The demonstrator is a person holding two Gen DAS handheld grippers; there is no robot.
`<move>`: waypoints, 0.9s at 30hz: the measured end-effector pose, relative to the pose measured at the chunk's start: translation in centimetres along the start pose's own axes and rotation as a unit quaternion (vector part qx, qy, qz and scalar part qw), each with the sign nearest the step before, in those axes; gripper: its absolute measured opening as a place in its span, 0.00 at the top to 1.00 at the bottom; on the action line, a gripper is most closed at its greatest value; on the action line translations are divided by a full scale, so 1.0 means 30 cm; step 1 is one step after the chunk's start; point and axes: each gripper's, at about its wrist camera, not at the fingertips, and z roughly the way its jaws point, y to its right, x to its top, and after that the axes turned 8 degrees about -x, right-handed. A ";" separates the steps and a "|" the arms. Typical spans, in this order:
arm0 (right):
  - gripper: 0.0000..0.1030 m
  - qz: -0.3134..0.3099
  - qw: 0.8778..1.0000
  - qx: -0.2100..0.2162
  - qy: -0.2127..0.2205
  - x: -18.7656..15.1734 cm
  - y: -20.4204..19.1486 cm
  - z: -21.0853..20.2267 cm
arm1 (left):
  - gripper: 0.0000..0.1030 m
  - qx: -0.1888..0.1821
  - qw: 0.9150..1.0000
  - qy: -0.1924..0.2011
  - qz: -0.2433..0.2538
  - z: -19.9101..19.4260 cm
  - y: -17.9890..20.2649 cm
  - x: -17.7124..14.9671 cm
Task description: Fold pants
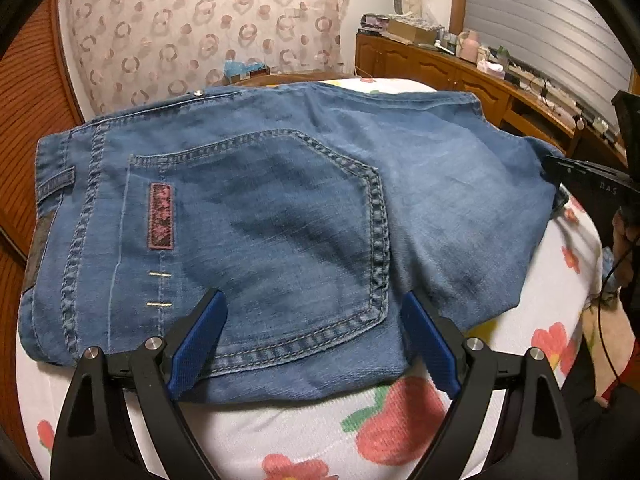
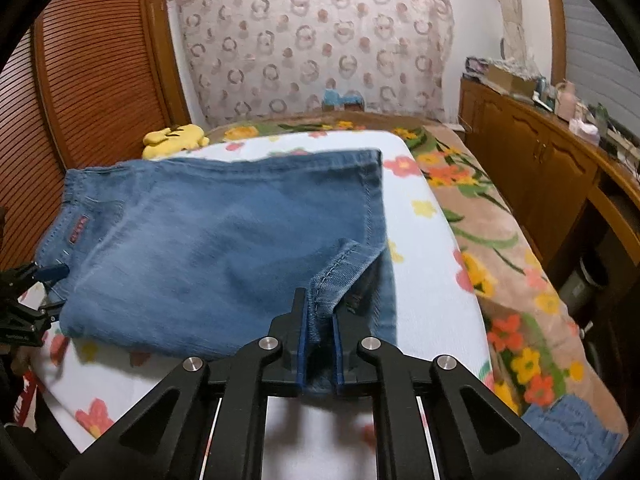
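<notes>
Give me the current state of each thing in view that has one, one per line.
Jeans: folded, lying flat on the bed, back pocket facing up.
Hem corner: lifted off the stack, pinched between the pads.
Right hand-held gripper: shut on the hem corner.
Left hand-held gripper: open, jaws wide over the pocket end, nothing gripped.
Floral bedcover: spread flat under the jeans.

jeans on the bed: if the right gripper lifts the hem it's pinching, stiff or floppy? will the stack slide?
Likely floppy: the jeans lie in soft wrinkles, and the hem bends up between the right gripper's pads. Probably fairly heavy for cloth, being thick stitched denim folded in layers. Lifting one corner would likely peel the top layer, not the stack; the textured floral blanket should limit sliding.
</notes>
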 end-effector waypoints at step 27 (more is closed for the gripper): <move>0.93 -0.117 0.972 0.202 0.037 0.218 -0.543 0.006 | 0.13 0.059 0.993 0.067 -0.073 -0.215 -0.277 -0.045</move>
